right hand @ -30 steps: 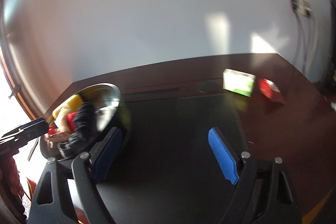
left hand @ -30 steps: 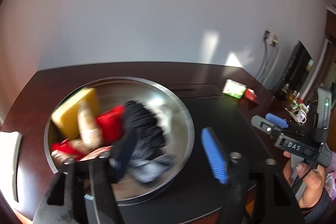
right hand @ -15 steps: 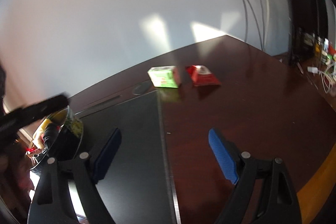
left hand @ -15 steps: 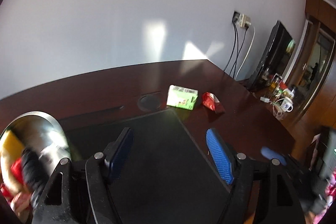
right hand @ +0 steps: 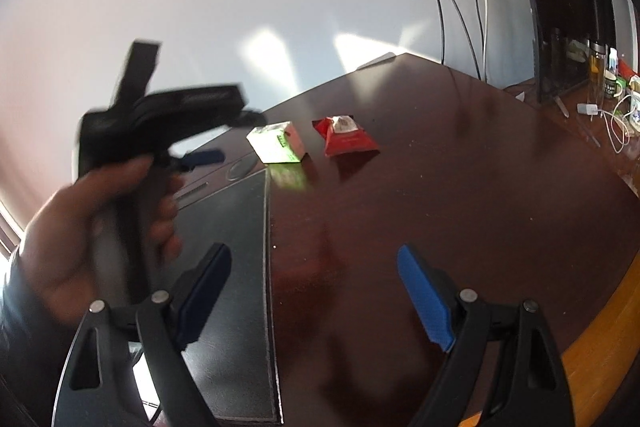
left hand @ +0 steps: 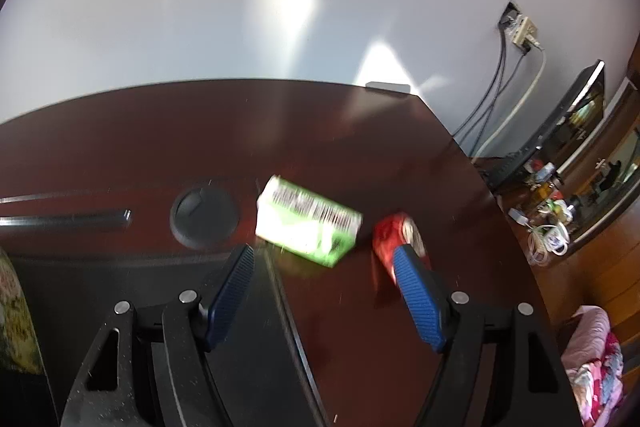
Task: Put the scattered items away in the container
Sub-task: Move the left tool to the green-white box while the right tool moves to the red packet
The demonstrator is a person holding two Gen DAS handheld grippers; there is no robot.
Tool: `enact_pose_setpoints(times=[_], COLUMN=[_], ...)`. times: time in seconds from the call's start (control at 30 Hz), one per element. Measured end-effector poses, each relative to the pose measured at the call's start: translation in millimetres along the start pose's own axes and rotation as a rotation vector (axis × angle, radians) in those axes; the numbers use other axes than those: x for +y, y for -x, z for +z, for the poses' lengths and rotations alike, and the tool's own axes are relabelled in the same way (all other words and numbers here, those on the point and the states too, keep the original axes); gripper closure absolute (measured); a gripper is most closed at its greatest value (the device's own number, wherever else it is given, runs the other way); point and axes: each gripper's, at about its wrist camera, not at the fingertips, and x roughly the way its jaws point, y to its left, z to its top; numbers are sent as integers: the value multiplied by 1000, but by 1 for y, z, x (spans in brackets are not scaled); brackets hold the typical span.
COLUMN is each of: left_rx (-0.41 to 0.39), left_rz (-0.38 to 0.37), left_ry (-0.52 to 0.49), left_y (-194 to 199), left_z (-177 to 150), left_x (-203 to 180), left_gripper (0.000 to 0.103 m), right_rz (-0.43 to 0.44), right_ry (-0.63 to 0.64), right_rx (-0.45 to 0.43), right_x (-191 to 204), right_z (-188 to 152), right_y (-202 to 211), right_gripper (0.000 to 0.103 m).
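bowl gone; green box (left hand: 307,226) nearer.

Green box (left hand: 308,225) smeared by blur, print unreadable; red packet (left hand: 394,241) partly behind a blue pad; lower-left patterned thing cropped by frame edge.

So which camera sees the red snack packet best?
The right wrist view: the red packet lies whole and fairly sharp beside the green box. In the left wrist view it is blurred, partly behind a blue finger pad.

Dark wooden table (right hand: 460,195) — black mat (right hand: 236,247) on it, green box (right hand: 276,143) and red packet (right hand: 346,137) beside (apart).
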Motion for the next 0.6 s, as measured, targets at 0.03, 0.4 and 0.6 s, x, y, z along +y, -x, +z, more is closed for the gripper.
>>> enact_pose_setpoints(times=[0.03, 0.4, 0.6], left_rx=[0, -20, -22], left_rz=[19, 163, 165], left_ry=[-5, -60, -56], left_y=[-5, -34, -30], left_z=[3, 15, 14], left_x=[-2, -11, -5], left_gripper=[29, 29, 29], right_rz=[1, -6, -75], right_ry=[-1, 10, 99], right_rx=[0, 16, 35], right_x=[-1, -17, -21], right_z=[0, 12, 69], right_y=[0, -7, -44], right_gripper=[16, 16, 15])
